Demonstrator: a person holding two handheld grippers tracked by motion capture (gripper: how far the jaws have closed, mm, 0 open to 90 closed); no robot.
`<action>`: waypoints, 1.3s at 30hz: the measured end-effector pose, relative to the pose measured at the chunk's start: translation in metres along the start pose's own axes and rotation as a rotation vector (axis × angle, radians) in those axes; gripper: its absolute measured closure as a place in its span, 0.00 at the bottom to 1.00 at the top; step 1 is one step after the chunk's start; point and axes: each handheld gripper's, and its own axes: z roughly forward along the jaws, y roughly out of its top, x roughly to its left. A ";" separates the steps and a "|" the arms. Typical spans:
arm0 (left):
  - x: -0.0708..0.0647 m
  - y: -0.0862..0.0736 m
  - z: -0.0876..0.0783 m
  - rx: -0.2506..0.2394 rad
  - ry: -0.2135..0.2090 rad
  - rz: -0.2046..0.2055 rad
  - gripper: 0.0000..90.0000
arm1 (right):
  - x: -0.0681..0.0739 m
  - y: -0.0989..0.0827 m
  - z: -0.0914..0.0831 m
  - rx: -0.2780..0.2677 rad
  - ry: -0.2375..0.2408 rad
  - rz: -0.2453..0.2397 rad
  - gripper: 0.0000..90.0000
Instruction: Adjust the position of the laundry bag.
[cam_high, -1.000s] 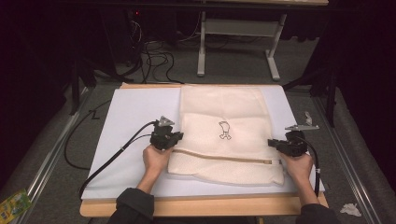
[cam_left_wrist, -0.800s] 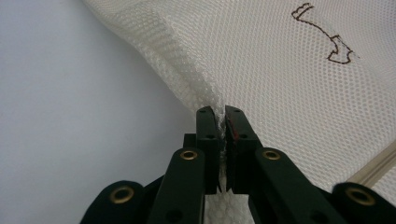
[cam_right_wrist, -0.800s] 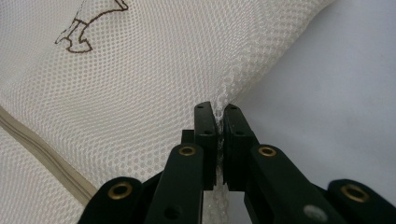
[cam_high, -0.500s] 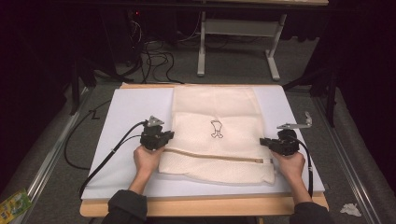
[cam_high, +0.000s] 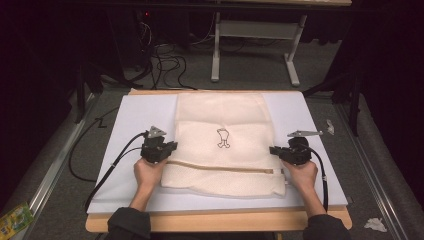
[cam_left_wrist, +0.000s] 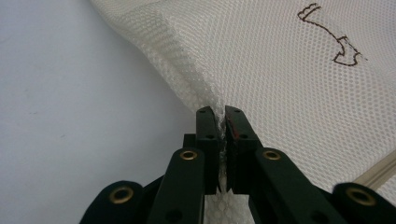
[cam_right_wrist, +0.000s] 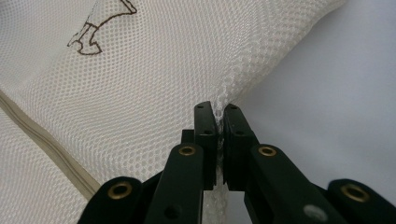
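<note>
A cream mesh bag (cam_high: 225, 145) with a small dark drawing (cam_high: 223, 138) and a tan zipper band (cam_high: 220, 168) lies flat on the white mat (cam_high: 125, 125). My left gripper (cam_high: 167, 150) is shut on the bag's left edge, and in the left gripper view the mesh (cam_left_wrist: 280, 84) is pinched between the black jaws of the left gripper (cam_left_wrist: 222, 116). My right gripper (cam_high: 274, 151) is shut on the bag's right edge; the right gripper view shows mesh (cam_right_wrist: 163, 79) clamped in the right gripper (cam_right_wrist: 219, 112). A hand holds each gripper from below.
The mat covers a wooden table (cam_high: 220, 221) whose front edge is near the person's sleeves. Black cables (cam_high: 107, 172) trail off the left side. A white frame (cam_high: 255, 45) and cords stand on the floor beyond. Scraps lie on the floor at both lower corners.
Both grippers have moved leftward together, dragging the bag with them across the mat. Both stay shut on the bag's edges.
</note>
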 end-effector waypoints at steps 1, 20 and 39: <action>0.002 -0.001 -0.001 -0.004 0.003 -0.005 0.95 | 0.000 0.000 0.000 0.000 0.000 0.000 0.97; 0.023 -0.019 -0.019 -0.022 0.074 -0.011 0.95 | 0.025 0.007 0.023 -0.004 0.040 -0.017 0.97; 0.025 -0.030 -0.017 -0.029 0.093 -0.004 0.92 | 0.030 0.004 0.031 0.003 0.011 -0.026 0.95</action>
